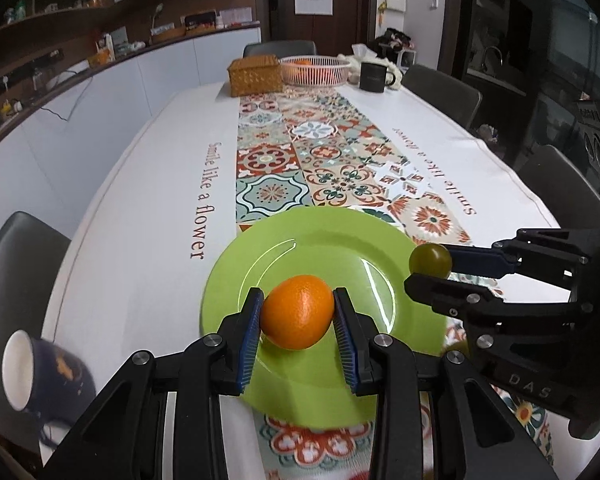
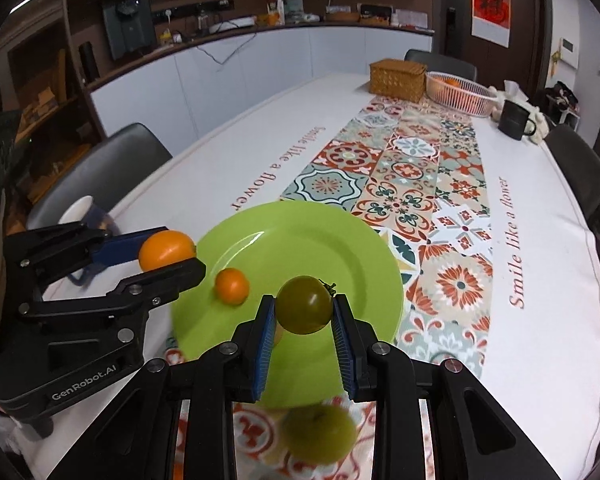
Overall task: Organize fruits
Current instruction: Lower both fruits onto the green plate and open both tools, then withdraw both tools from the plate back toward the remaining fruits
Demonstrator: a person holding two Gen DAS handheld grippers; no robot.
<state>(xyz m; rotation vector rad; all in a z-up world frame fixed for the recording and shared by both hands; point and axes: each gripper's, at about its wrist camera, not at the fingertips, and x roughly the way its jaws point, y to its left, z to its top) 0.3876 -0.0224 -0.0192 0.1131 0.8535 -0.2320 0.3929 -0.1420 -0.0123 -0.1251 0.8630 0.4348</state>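
My left hand-held gripper (image 1: 298,314), black with blue ribbed pads, carries an orange fruit (image 1: 297,311). My right hand-held gripper (image 2: 304,311), likewise black and blue, carries an olive-green tomato (image 2: 305,304). The plate (image 2: 340,240) is lime green. The surface (image 1: 148,208) is white, with red lettering and a multicoloured floral-tile centre strip.

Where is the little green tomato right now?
The green tomato is squeezed in the right tool, up over the near part of the green plate, with the left tool's orange beside it.
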